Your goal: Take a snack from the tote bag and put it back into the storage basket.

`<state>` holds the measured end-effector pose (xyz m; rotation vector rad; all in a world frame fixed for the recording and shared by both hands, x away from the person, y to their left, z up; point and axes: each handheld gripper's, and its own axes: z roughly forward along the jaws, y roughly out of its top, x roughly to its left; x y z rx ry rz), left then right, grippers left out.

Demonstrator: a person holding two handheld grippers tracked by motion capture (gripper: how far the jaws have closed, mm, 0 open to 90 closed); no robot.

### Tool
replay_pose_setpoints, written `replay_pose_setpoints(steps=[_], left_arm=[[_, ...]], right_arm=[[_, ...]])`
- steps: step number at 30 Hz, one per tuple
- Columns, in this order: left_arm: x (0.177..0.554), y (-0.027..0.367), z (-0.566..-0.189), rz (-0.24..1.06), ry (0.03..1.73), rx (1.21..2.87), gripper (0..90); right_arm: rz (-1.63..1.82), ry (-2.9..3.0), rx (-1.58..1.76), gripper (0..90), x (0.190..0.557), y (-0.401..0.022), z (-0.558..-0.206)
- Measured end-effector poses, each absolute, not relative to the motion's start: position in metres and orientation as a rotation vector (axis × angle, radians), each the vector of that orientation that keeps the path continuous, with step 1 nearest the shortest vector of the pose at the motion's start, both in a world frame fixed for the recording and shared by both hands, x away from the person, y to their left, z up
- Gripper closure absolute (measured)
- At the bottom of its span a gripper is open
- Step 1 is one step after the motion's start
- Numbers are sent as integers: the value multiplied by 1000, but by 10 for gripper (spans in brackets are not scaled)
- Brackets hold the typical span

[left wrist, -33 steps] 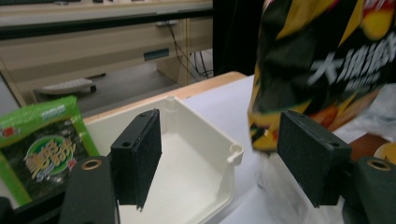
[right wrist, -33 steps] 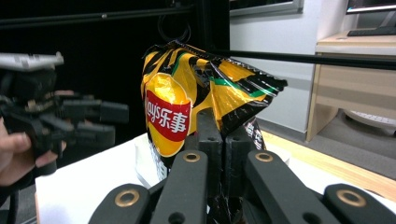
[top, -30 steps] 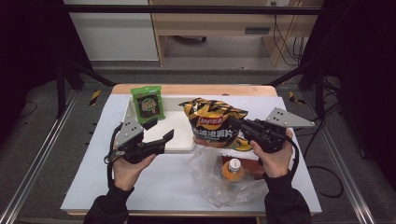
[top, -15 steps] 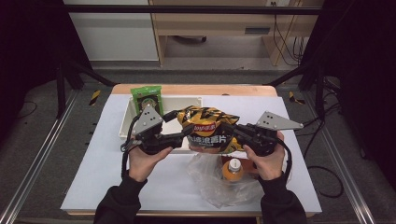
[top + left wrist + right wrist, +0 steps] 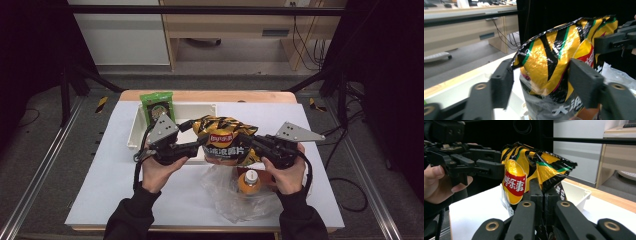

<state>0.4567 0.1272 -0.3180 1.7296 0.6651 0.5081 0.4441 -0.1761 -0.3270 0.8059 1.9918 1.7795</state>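
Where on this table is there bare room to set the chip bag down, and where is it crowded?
The white mat lies bare on the near left, below the white tray, and on the far right, beyond the chip bag. It is crowded near right: a crumpled clear bag holds an orange bottle.

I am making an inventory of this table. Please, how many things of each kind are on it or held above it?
Chip bag: 1
Green packet: 1
White tray: 1
Orange bottle: 1
Clear plastic bag: 1
Total: 5
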Motion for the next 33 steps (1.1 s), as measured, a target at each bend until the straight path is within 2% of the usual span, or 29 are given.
replay_pose_setpoints(steps=[5, 10, 12, 16, 24, 29, 33], left_arm=[[461, 125, -323, 492, 681, 1739, 222], [463, 121, -325, 451, 652, 1734, 215], [463, 120, -325, 457, 653, 1738, 258], [460, 120, -323, 474, 680, 1736, 468], [454, 119, -321, 495, 723, 1739, 787], [450, 119, -319, 506, 751, 1726, 868], [446, 124, -315, 469, 765, 1682, 887]], right_arm=[[1787, 1982, 787, 889, 442, -177, -327], [1783, 2017, 768, 889, 444, -173, -328], [1778, 2027, 767, 889, 444, -171, -329], [1764, 2023, 788, 883, 447, -168, -331], [1743, 2030, 801, 833, 447, -166, -334], [1731, 2035, 796, 781, 447, -163, -335], [1743, 2035, 783, 733, 445, -164, -335]])
